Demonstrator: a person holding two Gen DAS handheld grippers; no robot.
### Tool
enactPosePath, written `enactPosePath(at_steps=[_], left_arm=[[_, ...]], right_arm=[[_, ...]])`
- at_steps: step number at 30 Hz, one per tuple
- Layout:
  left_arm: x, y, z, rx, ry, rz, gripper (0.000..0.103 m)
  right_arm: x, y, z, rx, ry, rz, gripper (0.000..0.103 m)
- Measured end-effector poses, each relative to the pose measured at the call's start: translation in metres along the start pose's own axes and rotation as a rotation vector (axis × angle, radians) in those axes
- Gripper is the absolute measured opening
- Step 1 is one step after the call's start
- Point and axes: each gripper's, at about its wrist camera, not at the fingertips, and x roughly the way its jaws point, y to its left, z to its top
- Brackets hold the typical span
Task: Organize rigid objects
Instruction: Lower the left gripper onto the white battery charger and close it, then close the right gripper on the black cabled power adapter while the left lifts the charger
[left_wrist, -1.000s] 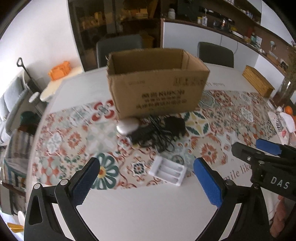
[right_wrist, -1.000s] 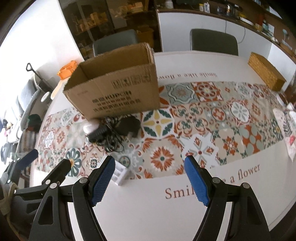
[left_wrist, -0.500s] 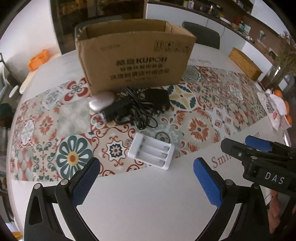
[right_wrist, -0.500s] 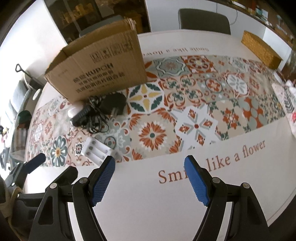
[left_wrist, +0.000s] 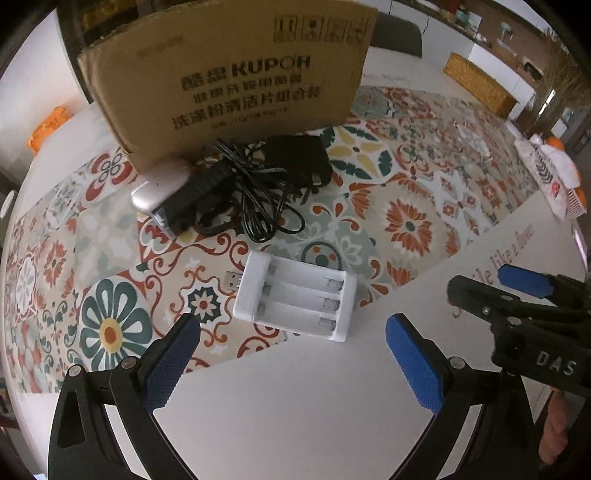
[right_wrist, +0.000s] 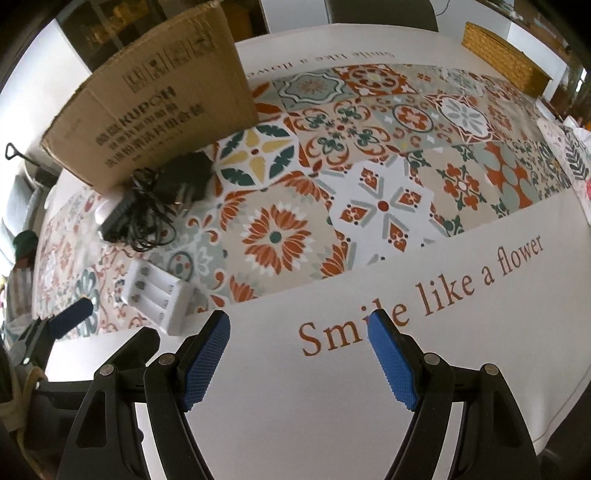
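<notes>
Table (right_wrist: 332, 424): white top, covered by a cloth with a band of patterned tiles (right_wrist: 388, 155) in orange, green and cream; brown lettering "Smile like a flower" (right_wrist: 424, 291) along the near white margin.
Chairs: two dark upholstered backs at the far edge, one (left_wrist: 397, 31) seen from the left wrist, one (right_wrist: 380, 14) from the right.
Wicker basket (right_wrist: 502, 59): rectangular, at the far right of the table.
Walls: white wall (left_wrist: 26, 85) at left; dark shelving (left_wrist: 74, 22) behind.
Light: bright, even daylight.
</notes>
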Motion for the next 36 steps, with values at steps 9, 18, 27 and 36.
enactPosePath(at_steps=[9,18,27,36], left_arm=[[0.025,0.005,0.007,-0.012,0.053,0.020,0.102],[0.039,0.001,0.010,-0.005,0.061,0.060,0.098],[0.034,0.000,0.010,-0.014,0.005,0.067,0.079],[0.016,0.002,-0.001,-0.036,-0.059,0.119,0.079]], right_arm=[[0.016,-0.005,0.005,0.012,0.028,-0.025,0.077],[0.025,-0.006,0.013,-0.010,0.048,-0.043,0.077],[0.036,-0.008,0.015,-0.018,0.069,-0.047,0.077],[0.039,-0.003,0.000,-0.059,0.075,-0.032,0.077]])
